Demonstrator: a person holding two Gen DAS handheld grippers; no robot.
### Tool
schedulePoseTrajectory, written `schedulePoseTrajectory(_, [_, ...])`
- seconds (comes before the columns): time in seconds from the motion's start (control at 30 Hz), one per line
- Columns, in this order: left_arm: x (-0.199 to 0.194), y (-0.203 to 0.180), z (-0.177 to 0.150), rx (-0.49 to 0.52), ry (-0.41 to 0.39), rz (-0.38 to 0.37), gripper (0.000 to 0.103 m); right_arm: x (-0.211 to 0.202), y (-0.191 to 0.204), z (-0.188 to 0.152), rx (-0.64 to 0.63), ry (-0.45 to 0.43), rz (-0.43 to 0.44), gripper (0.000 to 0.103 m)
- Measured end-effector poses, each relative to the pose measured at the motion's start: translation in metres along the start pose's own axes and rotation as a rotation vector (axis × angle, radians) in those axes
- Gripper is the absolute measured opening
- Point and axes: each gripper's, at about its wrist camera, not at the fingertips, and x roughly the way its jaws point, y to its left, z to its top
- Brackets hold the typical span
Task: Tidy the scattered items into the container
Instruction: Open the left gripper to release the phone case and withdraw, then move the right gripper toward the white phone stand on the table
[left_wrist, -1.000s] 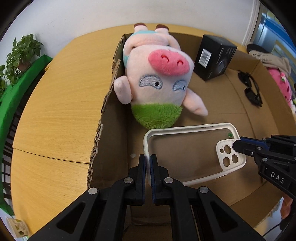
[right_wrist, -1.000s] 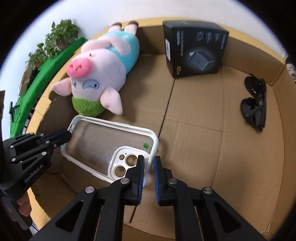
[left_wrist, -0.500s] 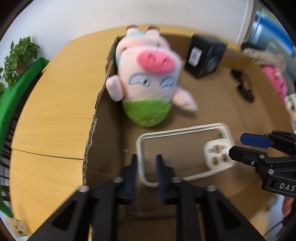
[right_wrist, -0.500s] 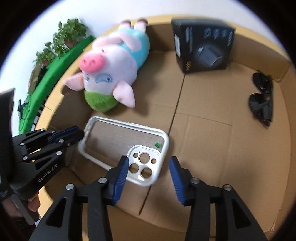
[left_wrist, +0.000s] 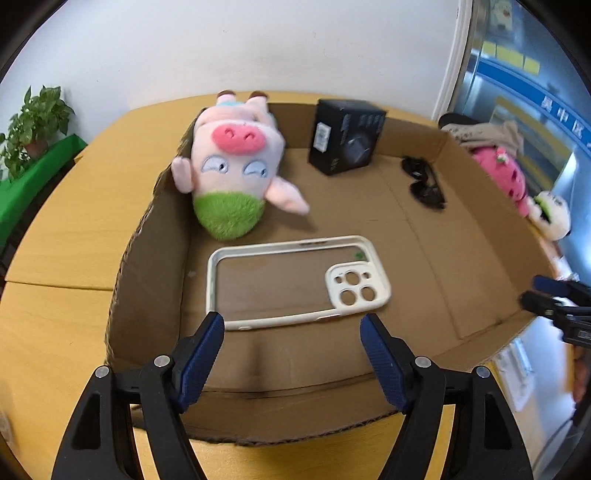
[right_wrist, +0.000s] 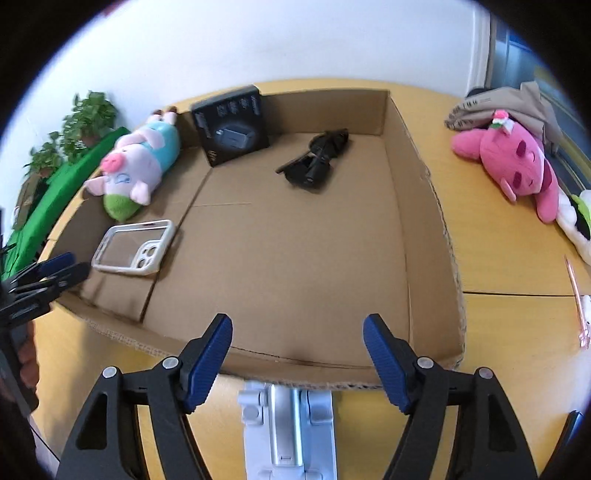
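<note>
Four items lie in the box (right_wrist: 413, 229), the case (left_wrist: 295, 280) near left. Both our hand-held grippers, left (left_wrist: 291, 328) and right (right_wrist: 297, 330), are opening, empty; next we fetch the pink plush (right_wrist: 513, 166) on the table (right_wrist: 517, 317).

Both wrist views look steeply down, close; share cardboard box (left_wrist: 147, 258) interior from opposite near corners.

Bare box floor (right_wrist: 295, 251) beside sunglasses (right_wrist: 317, 162)

Chinese chars on blue sign (left_wrist: 565, 118), blurred; black box (right_wrist: 231, 125) print unreadable
</note>
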Motion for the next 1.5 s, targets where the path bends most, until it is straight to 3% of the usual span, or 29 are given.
schedulePoseTrajectory(0.13, [-0.006,0.016,0.001,-0.016,-0.006,-0.009,0.08,-0.006,0.005,-0.003,0.001,-0.016,-0.009,0.073])
schedulePoseTrajectory(0.27, [-0.043,0.017,0.011,0.008,-0.093,-0.015,0.081,-0.031,0.019,0.008,-0.005,-0.111,-0.018,0.073])
schedulePoseTrajectory(0.37, [-0.076,0.004,0.02,0.051,-0.181,-0.003,0.088,-0.056,0.037,0.014,-0.049,-0.191,-0.048,0.073])
schedulePoseTrajectory(0.43, [-0.096,-0.006,0.023,0.08,-0.244,0.013,0.099,-0.071,0.051,0.016,-0.073,-0.239,-0.052,0.073])
schedulePoseTrajectory(0.53, [-0.125,-0.022,0.022,0.109,-0.332,-0.001,0.099,-0.096,0.067,0.016,-0.086,-0.328,-0.048,0.073])
schedulePoseTrajectory(0.7, [-0.152,-0.042,0.016,0.125,-0.409,0.028,0.103,-0.117,0.08,0.013,-0.109,-0.37,-0.053,0.073])
schedulePoseTrajectory(1.17, [-0.172,-0.057,0.004,0.102,-0.419,-0.008,0.103,-0.136,0.075,-0.005,-0.094,-0.378,-0.039,0.073])
schedulePoseTrajectory(1.4, [-0.162,-0.071,-0.002,0.113,-0.375,-0.058,0.103,-0.134,0.061,-0.016,-0.078,-0.356,-0.032,0.073])
schedulePoseTrajectory(1.5, [-0.15,-0.072,-0.006,0.088,-0.327,-0.109,0.103,-0.122,0.043,-0.028,-0.046,-0.304,-0.028,0.073])
